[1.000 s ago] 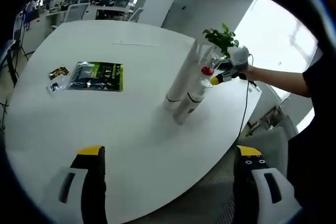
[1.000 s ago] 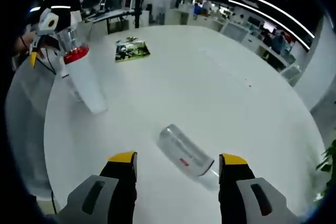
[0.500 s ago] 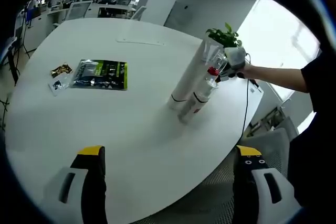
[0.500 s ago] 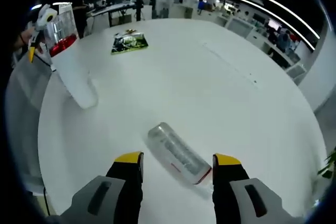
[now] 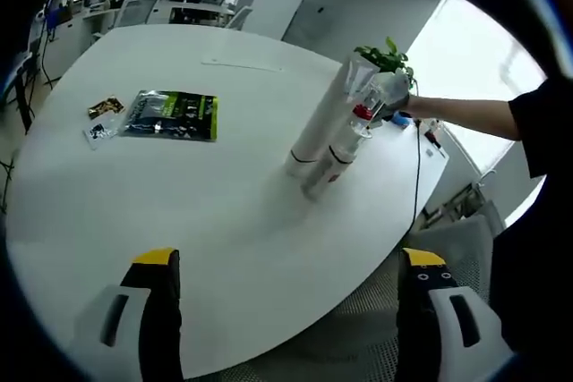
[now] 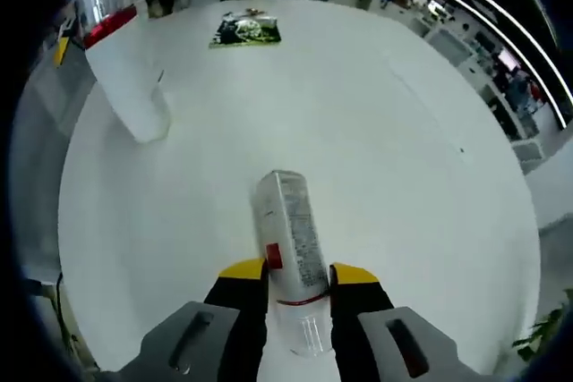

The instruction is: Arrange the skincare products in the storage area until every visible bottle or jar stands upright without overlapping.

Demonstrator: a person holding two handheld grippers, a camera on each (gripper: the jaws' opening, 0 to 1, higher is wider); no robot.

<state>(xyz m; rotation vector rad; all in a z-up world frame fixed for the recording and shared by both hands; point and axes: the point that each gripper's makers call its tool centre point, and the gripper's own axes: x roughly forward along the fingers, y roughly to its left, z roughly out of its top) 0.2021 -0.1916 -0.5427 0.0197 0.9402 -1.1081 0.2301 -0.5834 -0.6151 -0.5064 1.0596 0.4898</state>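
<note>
Left gripper view, left to right: small packets (image 5: pixel 101 120) and a green pouch (image 5: pixel 170 115) flat on the white tabletop (image 5: pixel 179 212); left gripper (image 5: pixel 291 310) low in front, fingers spread wide, grasping nothing; two tall white bottles (image 5: pixel 324 127) upright near the far edge, touching each other; behind them a plant (image 5: pixel 383 57) and a person's hand (image 5: pixel 387 96) on the right gripper.

Right gripper view: white bottle (image 6: pixel 125 73) upright at left; clear bottle (image 6: pixel 294 243) lying flat mid-tabletop, right gripper (image 6: pixel 299 276) fingers clenched against its sides near the neck.
</note>
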